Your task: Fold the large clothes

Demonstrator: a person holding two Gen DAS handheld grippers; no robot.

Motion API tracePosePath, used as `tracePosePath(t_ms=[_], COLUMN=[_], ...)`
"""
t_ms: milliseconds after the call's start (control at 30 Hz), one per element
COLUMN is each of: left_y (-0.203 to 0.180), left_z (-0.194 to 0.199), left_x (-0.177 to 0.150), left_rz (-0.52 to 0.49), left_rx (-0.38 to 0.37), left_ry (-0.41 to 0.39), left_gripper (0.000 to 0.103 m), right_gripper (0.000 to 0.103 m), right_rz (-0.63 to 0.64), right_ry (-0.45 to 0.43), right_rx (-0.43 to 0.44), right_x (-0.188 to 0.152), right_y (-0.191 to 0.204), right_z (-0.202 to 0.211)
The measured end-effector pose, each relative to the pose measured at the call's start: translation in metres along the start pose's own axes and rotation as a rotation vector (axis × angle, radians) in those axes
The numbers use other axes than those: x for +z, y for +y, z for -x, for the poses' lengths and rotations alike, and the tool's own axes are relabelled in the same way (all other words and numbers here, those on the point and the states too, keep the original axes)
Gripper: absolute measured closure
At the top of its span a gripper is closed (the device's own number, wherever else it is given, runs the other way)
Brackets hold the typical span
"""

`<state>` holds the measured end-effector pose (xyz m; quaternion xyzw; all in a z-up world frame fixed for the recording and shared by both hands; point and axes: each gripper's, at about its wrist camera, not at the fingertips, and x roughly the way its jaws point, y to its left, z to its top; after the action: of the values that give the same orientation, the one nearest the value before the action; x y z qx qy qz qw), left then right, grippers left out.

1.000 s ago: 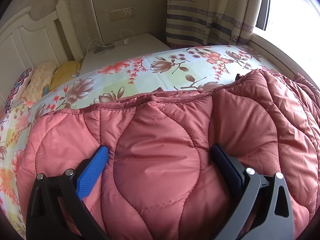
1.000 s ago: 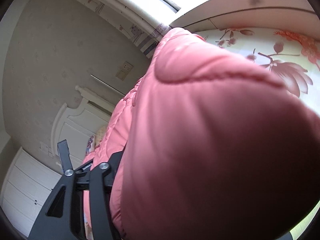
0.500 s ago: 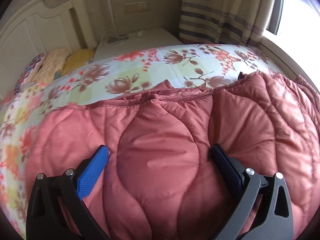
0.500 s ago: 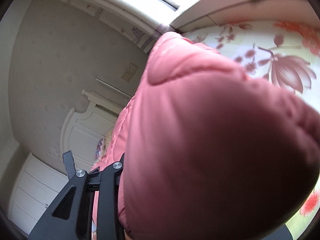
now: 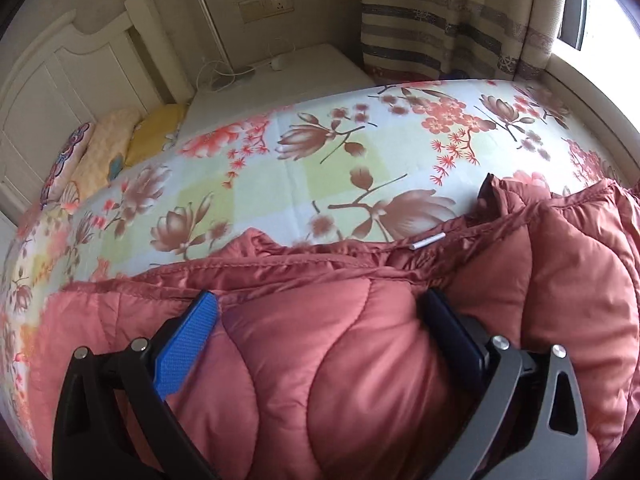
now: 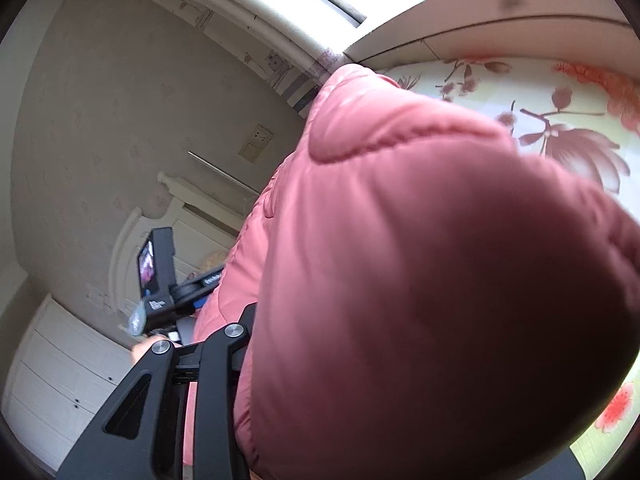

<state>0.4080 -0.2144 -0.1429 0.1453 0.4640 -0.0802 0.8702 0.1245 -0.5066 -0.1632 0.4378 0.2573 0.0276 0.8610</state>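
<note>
Left wrist view: the left gripper occupies the lower part of the frame, its jaws spread wide. A thick bulge of the pink quilted jacket fills the gap between them; the blue pad at lower left and the dark pad at lower right both press into the padding, so the gripper has hold of the jacket. The garment spreads across the lower half and up the right edge of the frame, its stitched hem running from centre left to upper right. A small white tag shows on the hem, right of centre. Beyond the hem lies the floral sheet of the bed. Pillows sit at left, against a white headboard. A nightstand with a cable, a wall socket and a striped curtain fill the top.

Right wrist view: the jacket bulges close to the lens and covers the centre and right of the frame. Only one black finger of the right gripper shows, at lower left, touching the fabric; the other is hidden, so its opening and grip cannot be told. The sheet appears at upper right. At centre left the other gripper's camera unit stands beside the jacket's edge.
</note>
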Motion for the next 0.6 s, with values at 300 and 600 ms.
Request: tracePosePath(t_ms=[300, 600], left_y=[0.023, -0.009], left_z=[0.123, 0.087], left_x=[-0.067, -0.101], left_rz=[0.064, -0.086], left_rx=[-0.013, 0.044], left_ry=[-0.246, -0.198], left_gripper=[0.002, 0.002], right_gripper=[0.066, 0.066], right_rz=[-0.018, -0.011], right_ry=[0.011, 0.007], right_rx=[0.012, -0.013], right_x=[-0.001, -0.001], right_y=[-0.005, -0.004], right_z=[0.003, 0.003])
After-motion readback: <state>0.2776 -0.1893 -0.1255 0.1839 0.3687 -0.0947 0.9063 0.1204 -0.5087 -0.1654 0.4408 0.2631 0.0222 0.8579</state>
